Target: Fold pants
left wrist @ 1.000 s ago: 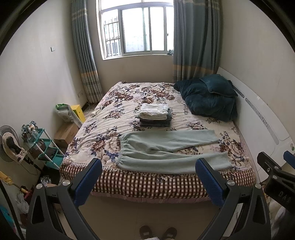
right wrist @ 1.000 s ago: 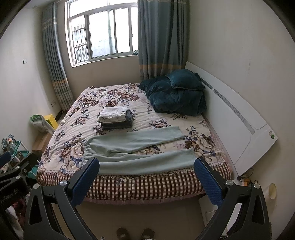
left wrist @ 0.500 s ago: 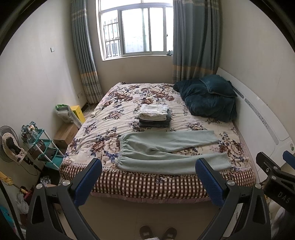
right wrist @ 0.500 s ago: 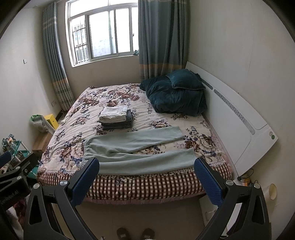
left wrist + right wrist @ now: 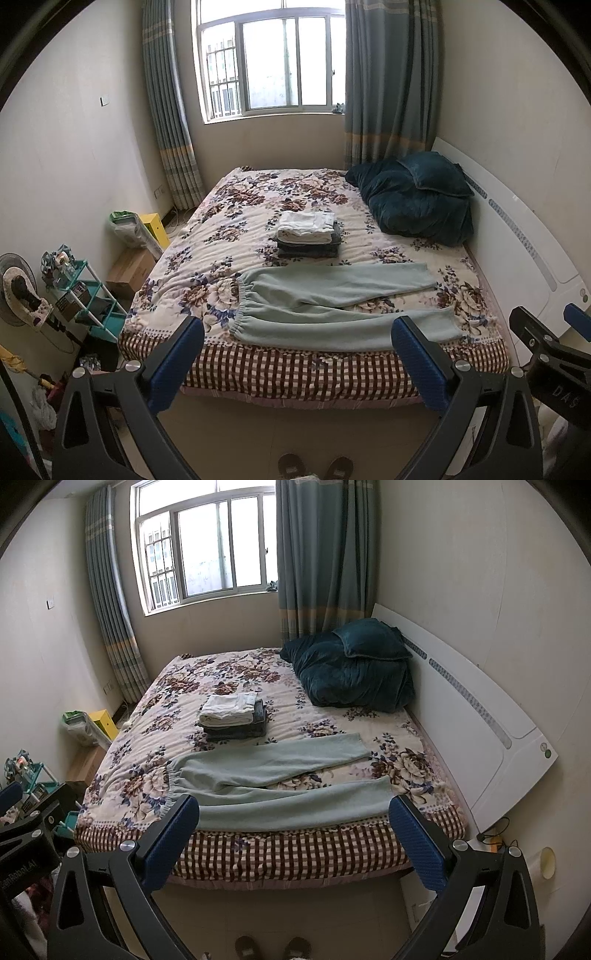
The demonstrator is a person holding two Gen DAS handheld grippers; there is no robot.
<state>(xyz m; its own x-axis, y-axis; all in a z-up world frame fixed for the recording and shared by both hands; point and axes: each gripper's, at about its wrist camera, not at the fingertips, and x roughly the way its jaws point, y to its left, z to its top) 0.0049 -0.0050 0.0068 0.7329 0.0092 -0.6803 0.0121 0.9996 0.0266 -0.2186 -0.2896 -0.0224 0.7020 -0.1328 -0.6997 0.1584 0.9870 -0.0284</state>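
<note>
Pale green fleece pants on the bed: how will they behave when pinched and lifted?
The pale green fleece pants lie limp and flat, so they are likely floppy and will drape. Their fuzzy surface probably grips well. The near leg runs along the floral bedspread edge and may slide off.

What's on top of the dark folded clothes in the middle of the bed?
A folded white garment sits on top of the dark folded clothes. How many dark pieces are stacked beneath cannot be seen, since the white one covers most of them.
</note>
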